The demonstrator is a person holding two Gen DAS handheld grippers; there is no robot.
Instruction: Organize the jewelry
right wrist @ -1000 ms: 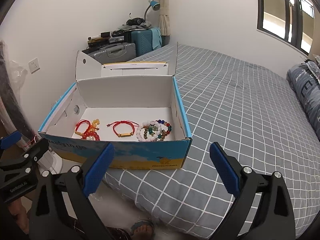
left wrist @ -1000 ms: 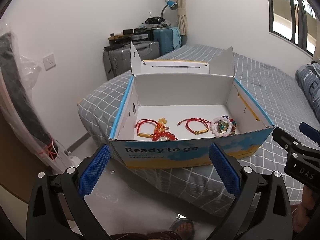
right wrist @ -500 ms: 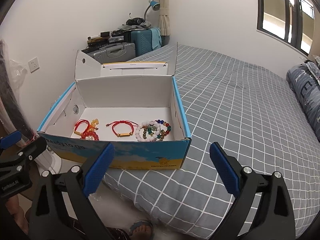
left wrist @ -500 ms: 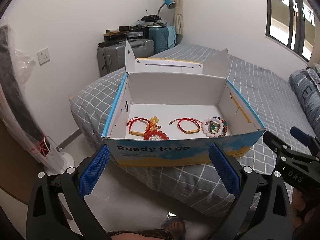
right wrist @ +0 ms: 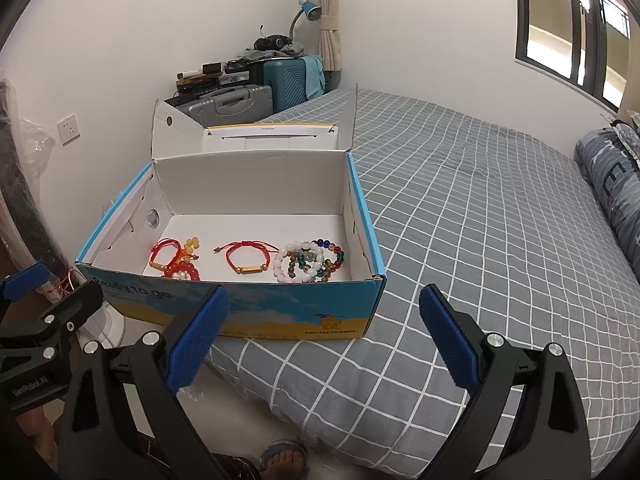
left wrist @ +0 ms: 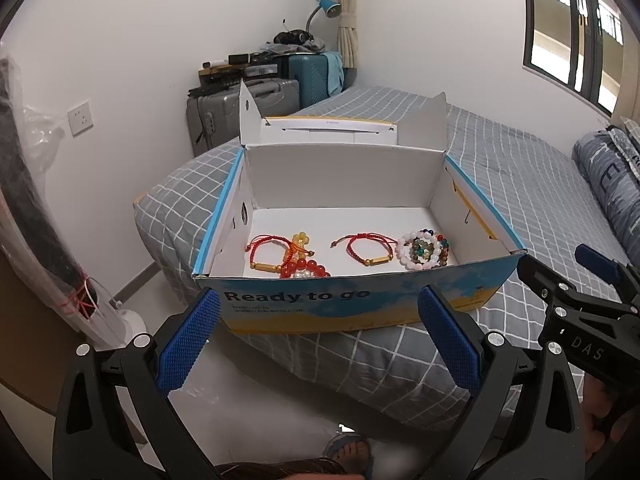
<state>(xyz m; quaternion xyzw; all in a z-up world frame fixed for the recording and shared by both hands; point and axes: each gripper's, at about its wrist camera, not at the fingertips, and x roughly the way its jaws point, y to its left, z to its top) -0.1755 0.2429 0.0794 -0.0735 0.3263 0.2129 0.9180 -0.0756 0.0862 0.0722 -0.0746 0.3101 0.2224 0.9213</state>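
An open blue and white cardboard box (left wrist: 360,304) (right wrist: 256,312) sits on the bed corner. Inside lie a red cord bracelet (left wrist: 266,252) (right wrist: 164,254) tangled with amber and red beads (left wrist: 304,266) (right wrist: 184,270) at the left, a red cord bracelet with a gold tube (left wrist: 366,250) (right wrist: 246,258) in the middle, and a pile of beaded bracelets (left wrist: 422,248) (right wrist: 308,262) at the right. My left gripper (left wrist: 320,340) is open and empty, short of the box front. My right gripper (right wrist: 322,342) is open and empty, short of the box's right front corner.
The grey checked bed (right wrist: 480,220) stretches right, with a folded quilt (right wrist: 616,192) at its far side. Suitcases (left wrist: 248,108) stand by the back wall. A wrapped fan (left wrist: 40,220) stands at the left. The box lid (left wrist: 340,124) stands open behind.
My left gripper has drawn back and shifted left, so the box sits a little further right and smaller in its view. The right view is nearly unchanged.
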